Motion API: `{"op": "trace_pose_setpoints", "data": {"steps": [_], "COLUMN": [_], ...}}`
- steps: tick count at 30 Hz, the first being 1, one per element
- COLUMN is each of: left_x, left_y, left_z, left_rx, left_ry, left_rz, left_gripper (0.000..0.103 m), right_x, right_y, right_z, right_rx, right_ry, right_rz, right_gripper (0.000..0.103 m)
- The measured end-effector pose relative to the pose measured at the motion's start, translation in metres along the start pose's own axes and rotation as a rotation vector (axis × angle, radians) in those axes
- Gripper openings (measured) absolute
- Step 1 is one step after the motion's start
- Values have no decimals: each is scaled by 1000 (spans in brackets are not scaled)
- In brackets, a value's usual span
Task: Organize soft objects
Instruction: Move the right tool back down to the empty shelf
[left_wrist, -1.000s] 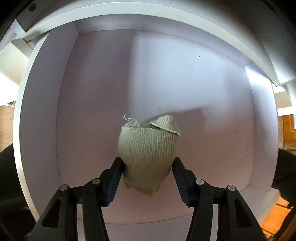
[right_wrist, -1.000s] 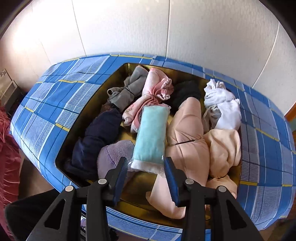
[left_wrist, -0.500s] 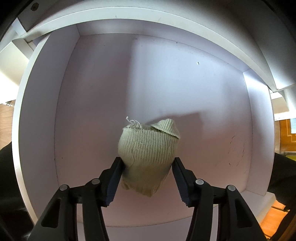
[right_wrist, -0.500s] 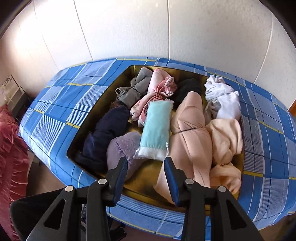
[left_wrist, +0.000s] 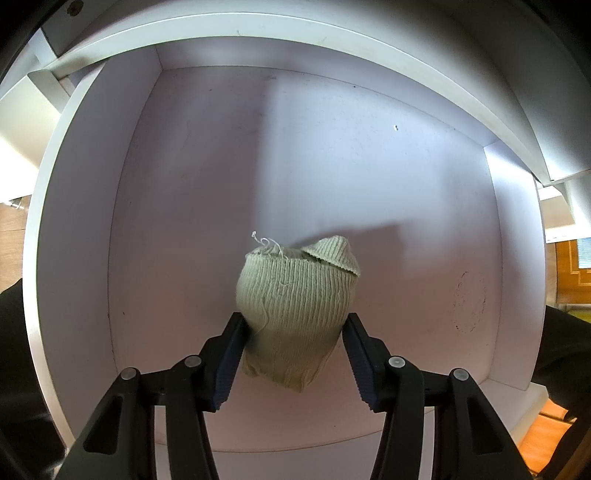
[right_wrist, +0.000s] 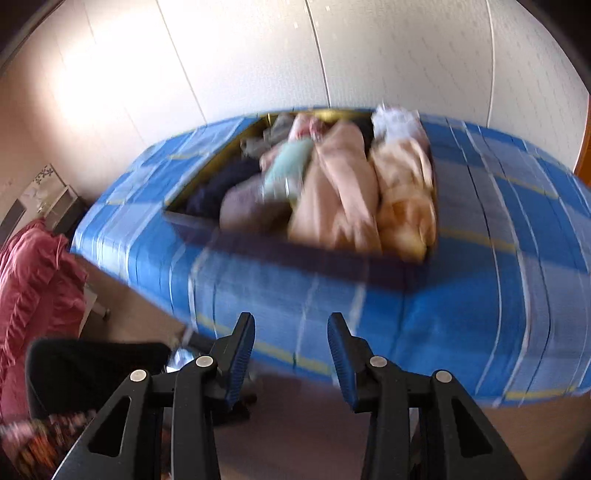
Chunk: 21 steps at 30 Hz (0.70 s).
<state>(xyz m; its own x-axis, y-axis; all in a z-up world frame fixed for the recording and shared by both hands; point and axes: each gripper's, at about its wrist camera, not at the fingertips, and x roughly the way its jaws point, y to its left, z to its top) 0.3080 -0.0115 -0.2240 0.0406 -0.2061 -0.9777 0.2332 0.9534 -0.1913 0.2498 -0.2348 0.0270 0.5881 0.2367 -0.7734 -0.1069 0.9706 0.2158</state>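
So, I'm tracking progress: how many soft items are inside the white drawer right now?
1: a pale green ribbed knit sock bundle, held between the left gripper pads over the white drawer floor. None looks hidden.

White drawer (left_wrist: 74, 258), blue checked cloth (right_wrist: 461, 314) holding clothes (right_wrist: 332, 184)

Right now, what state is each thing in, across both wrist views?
Pale green ribbed knit sock bundle: rolled up, clamped between the pads, above the drawer floor.
Left gripper: shut on the sock bundle.
White drawer: open.
Right gripper: open, holding nothing.
Blue plaid fabric bin: open-topped, full of rolled clothes; view blurred.
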Motion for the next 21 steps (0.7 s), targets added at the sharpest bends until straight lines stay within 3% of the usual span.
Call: {"op": "trace_pose_setpoints", "data": {"steps": [4,11,15,21], "left_x": [4,-3,-12,-37], "left_y": [-12,-21,-26,-35], "left_z": [4,0,-3,-7], "left_rx": [4,13,24,50], "left_ry": [-5,-27,-38,-64], "left_rz": [3,12,15,1], "left_gripper": [52,50,50,50], "right_x": [23,97,129,152], "right_y": [-9,-30,-37,-43], "right_z": [-42,-100,-114,-124], "right_rx": [-12,76,130,161], "right_ry": [66,306,422,509], "right_rz": [-13,-27,-7,-20], "right_gripper": [41,41,41,41]}}
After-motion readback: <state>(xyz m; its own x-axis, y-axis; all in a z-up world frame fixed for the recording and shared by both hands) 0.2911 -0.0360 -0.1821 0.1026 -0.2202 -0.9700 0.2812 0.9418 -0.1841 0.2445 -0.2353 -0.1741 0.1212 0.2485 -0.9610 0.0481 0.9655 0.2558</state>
